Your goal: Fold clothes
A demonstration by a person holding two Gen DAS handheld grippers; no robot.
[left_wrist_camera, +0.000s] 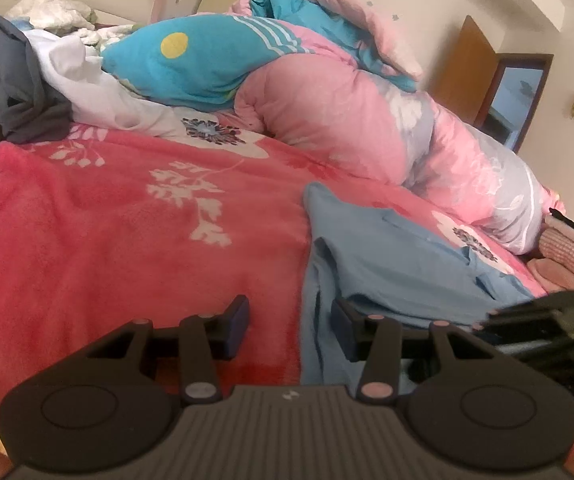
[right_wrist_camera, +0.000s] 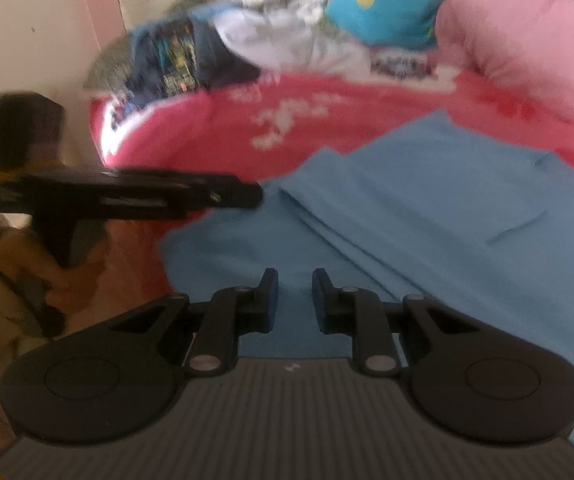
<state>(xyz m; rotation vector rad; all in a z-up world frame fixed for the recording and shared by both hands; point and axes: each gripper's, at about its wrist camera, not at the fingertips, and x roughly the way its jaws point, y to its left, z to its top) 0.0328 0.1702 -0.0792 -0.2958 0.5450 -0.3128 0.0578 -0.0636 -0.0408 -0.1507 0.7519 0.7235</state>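
Two grippers hover with jaws apart and empty, the left gripper (left_wrist_camera: 290, 316) at the edge of the blue shirt (left_wrist_camera: 383, 264) lying lower right on the red blanket (left_wrist_camera: 127, 220), the right gripper (right_wrist_camera: 295, 294) above it; soft, light, limp cloth, best pinched at a hem corner.

Smooth blue cloth garment (left_wrist_camera: 387, 264) lies on fuzzy pink fleece blanket (left_wrist_camera: 127, 240).

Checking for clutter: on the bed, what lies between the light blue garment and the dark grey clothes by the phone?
Only bare red floral blanket separates the light blue garment from the dark grey clothes; the left wrist view shows it.
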